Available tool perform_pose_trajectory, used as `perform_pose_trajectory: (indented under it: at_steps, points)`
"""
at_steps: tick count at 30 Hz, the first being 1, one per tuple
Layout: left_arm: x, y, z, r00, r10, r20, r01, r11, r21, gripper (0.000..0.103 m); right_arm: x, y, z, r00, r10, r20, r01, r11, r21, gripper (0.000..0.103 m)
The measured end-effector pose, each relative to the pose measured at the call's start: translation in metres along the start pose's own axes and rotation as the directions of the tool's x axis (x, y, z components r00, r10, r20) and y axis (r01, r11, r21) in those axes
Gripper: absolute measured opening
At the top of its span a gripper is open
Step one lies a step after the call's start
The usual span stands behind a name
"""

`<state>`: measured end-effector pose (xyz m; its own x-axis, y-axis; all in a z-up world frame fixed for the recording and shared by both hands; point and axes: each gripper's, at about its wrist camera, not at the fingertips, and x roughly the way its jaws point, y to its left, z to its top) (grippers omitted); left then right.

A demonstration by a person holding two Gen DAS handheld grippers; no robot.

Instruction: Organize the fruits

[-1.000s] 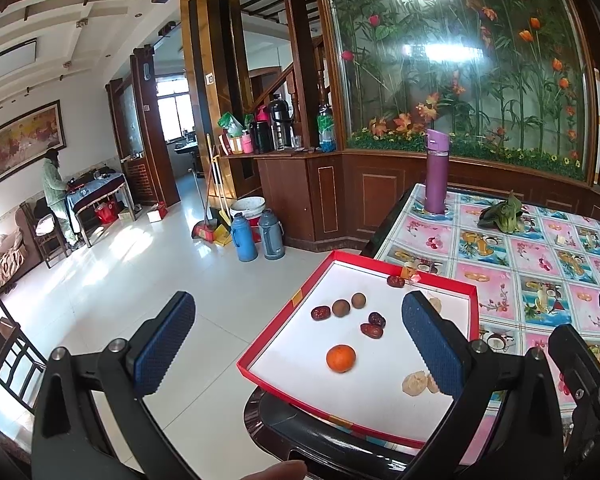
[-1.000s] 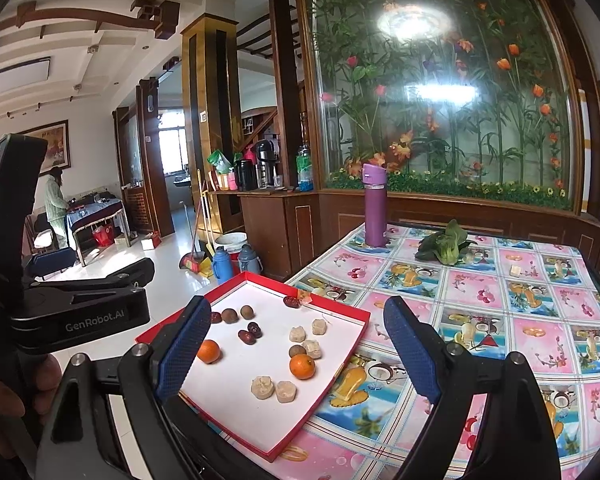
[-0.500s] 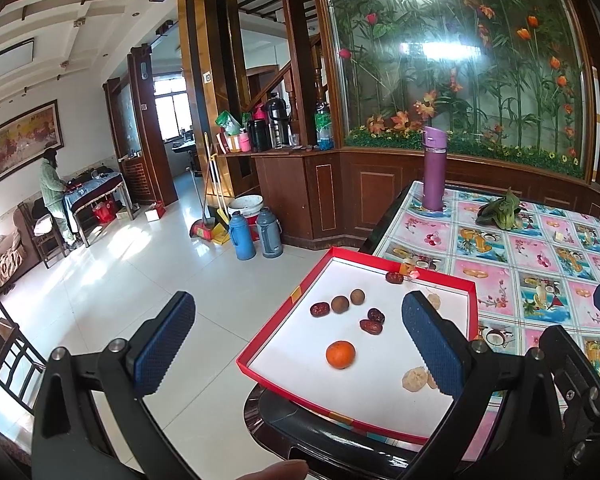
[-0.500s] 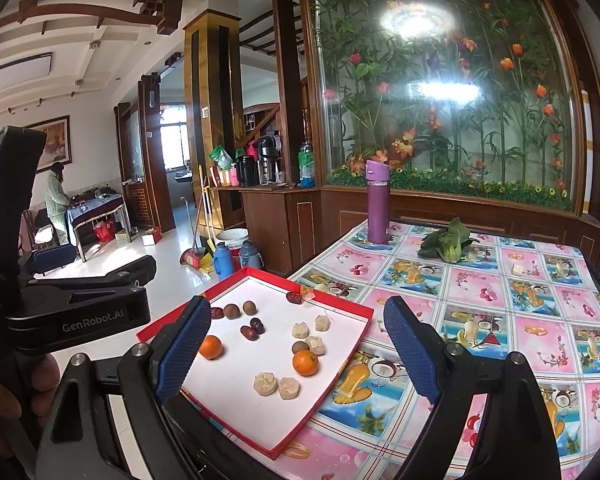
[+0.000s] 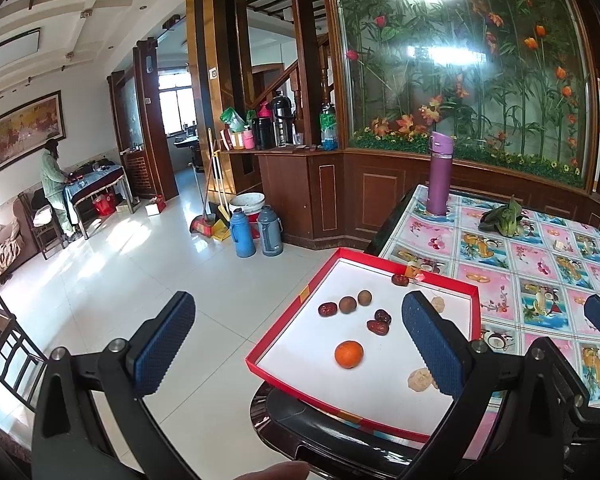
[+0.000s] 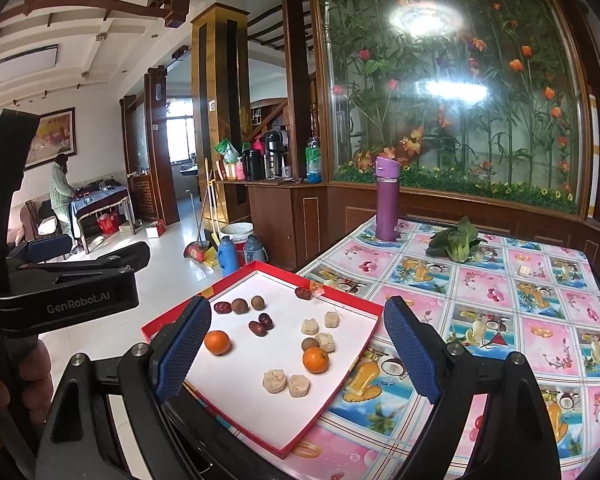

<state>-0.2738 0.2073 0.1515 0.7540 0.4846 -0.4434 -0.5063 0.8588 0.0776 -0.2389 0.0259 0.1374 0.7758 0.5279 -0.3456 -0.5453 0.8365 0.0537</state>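
Observation:
A red-rimmed white tray sits at the table's near left corner, overhanging its edge. Two oranges lie in it, along with dark red dates, brown round fruits and pale beige lumps. In the left wrist view one orange and dates show. My left gripper hovers open before the tray, holding nothing. My right gripper is open too, above the tray's near edge. The left gripper's body shows at the left of the right wrist view.
A purple bottle and a leafy green vegetable stand at the far side of the patterned tablecloth. Beyond the table's left edge, flasks and a broom stand on the tiled floor. A person stands far left.
Both views have shifted only slightly; the tray sits a little further left in the right wrist view. The fruits have not moved and both grippers stay open.

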Motion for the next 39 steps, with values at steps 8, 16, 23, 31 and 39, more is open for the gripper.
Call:
perform_pose_trajectory:
  at_steps: [8, 16, 23, 31, 39]
  points:
    - [0.005, 0.009, -0.003, 1.0, 0.007, -0.014, -0.006, 1.0, 0.006, 0.103, 0.006, 0.004, 0.0, 1.0, 0.003, -0.022, -0.003, 1.0, -0.004, 0.088]
    - [0.008, 0.021, -0.002, 1.0, 0.006, 0.005, -0.006, 1.0, -0.015, 0.103, 0.015, 0.014, 0.001, 0.999, -0.003, -0.036, 0.002, 1.0, -0.018, 0.088]
    - [0.02, 0.031, -0.003, 1.0, 0.014, -0.016, -0.014, 1.0, -0.027, 0.103, 0.021, 0.019, 0.001, 0.999, -0.007, -0.052, 0.006, 1.0, -0.022, 0.088]
    - [0.024, 0.036, -0.003, 1.0, 0.013, -0.022, -0.013, 0.999, -0.031, 0.103, 0.027, 0.023, 0.002, 0.998, -0.009, -0.063, 0.008, 1.0, -0.023, 0.088]
    - [0.03, 0.037, -0.003, 1.0, 0.01, -0.03, -0.011, 1.0, -0.029, 0.103, 0.032, 0.025, 0.001, 0.998, -0.006, -0.07, 0.004, 1.0, -0.029, 0.088]
